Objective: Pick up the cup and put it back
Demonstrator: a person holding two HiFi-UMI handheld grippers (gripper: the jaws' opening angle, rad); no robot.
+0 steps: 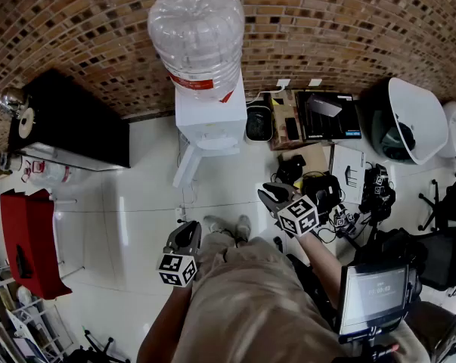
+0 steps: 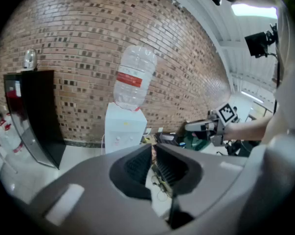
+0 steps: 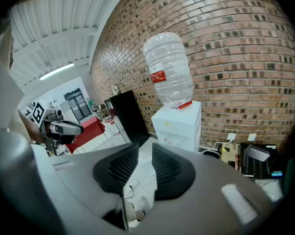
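- White water dispenser [image 1: 209, 119] topped with a clear upturned plastic bottle [image 1: 197, 32], backed against the red brick wall [image 1: 348, 13]. Using it as the landmark for everything below.
- Left gripper [image 1: 188, 233] held out short of the dispenser, a bit to its left. Jaws together in its own view, nothing between them.
- Right gripper [image 1: 273, 195] also short of the dispenser, off to its right. Jaws closed down to a thin slit, empty.
- Head view only: pale shoes [image 1: 228, 225] on the white floor [image 1: 137, 203] in front of the dispenser, plus a small screen [image 1: 373, 290] well off to its right.
- Gripper views only: each other's gripper side-on, and a strip ceiling light [image 3: 59, 71].
- Tall black cabinet [image 1: 76, 123] left of the dispenser, in all three views.
- Cup: can't spot it in any view, so can't say where it is.
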